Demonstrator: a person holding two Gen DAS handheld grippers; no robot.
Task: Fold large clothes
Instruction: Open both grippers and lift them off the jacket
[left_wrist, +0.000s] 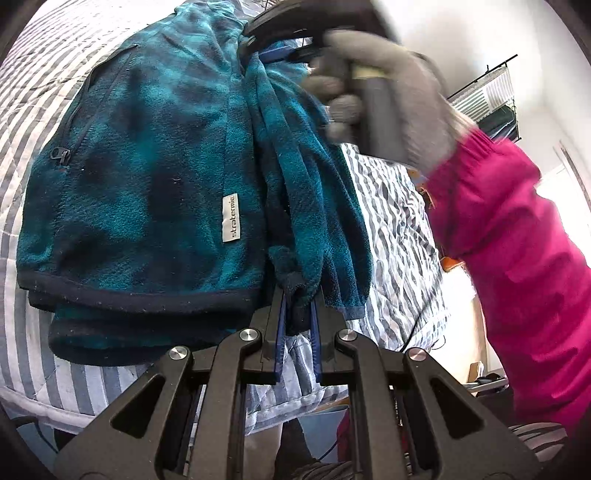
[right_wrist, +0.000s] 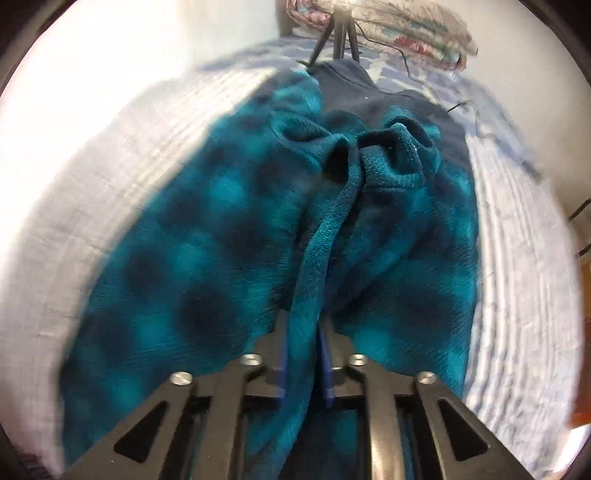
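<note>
Left wrist view: teal-and-navy plaid fleece jacket (left_wrist: 147, 166), doubled over, filling the frame from 9 to 12 o'clock; lies on or hangs just above a striped bedspread (left_wrist: 388, 221), contact not discernible.
Left gripper (left_wrist: 298, 314): at 6 o'clock, jaws nearly closed, pinching a bunched navy-bound edge of the jacket.
Right gripper (right_wrist: 303, 347): jaws narrowly parted, a thick ridge of fleece filling the gap, pads apparently pressing on it; seen from the left wrist at 12 o'clock, carried by a gloved hand (left_wrist: 388, 92) on a pink sleeve (left_wrist: 517, 240) toward 3 o'clock.
Right wrist view: jacket running from 6 o'clock up to 12 o'clock, navy collar part farthest off, tripod (right_wrist: 340, 33) beyond it.
Weight: probably moderate; bulky, not heavy.
Stiffness: none; soft and drapes freely, sagging between the two grips.
Surface: napped pile, likely to grip the pads well; little risk of slipping, some of layers sliding over one another.
Fragility: low; zip pocket (left_wrist: 61, 155) at 9 o'clock and woven label (left_wrist: 232, 218) best kept out of the pads.
Where to hold: navy hem band (left_wrist: 129, 291), cuffs and seams, where the cloth is firmest; both layers pinched together, well apart along one edge, to keep the fold square.
</note>
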